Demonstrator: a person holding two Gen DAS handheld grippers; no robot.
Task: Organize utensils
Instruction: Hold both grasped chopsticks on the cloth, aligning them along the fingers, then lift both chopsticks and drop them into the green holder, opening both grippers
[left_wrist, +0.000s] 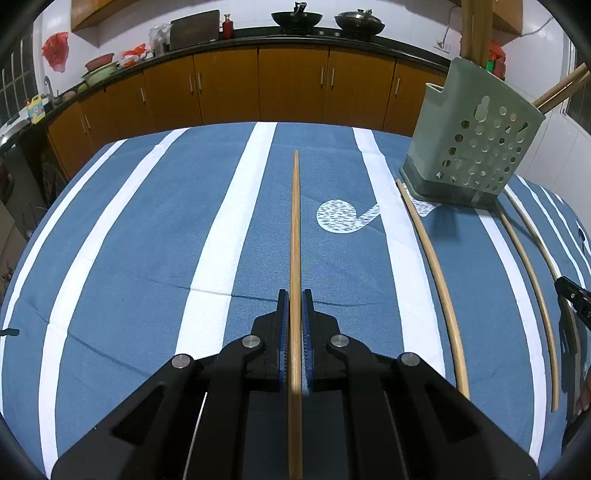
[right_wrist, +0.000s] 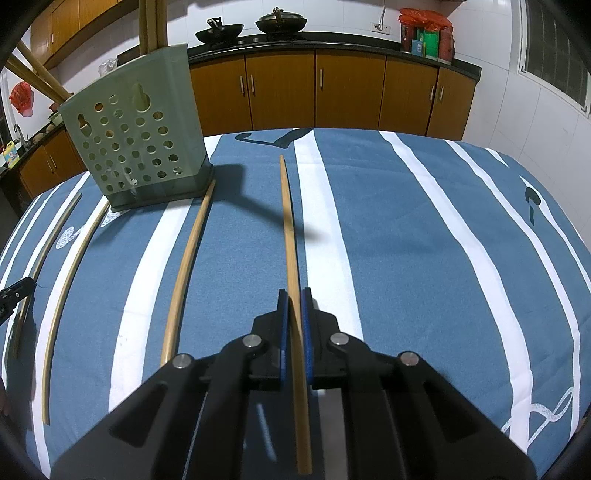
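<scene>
My left gripper (left_wrist: 295, 295) is shut on a wooden chopstick (left_wrist: 295, 229) that points straight ahead over the striped cloth. My right gripper (right_wrist: 294, 295) is shut on another chopstick (right_wrist: 288, 229), also pointing ahead. A green perforated utensil holder (left_wrist: 472, 140) stands at the far right in the left wrist view and at the far left in the right wrist view (right_wrist: 136, 136), with chopsticks sticking out of its top. Loose chopsticks (left_wrist: 439, 280) lie on the cloth by the holder; they also show in the right wrist view (right_wrist: 184, 266).
The table wears a blue and white striped cloth (left_wrist: 147, 229). Behind it run orange kitchen cabinets (left_wrist: 291, 85) with woks (left_wrist: 295, 18) on the counter. The other gripper's tip (left_wrist: 574, 295) shows at the right edge.
</scene>
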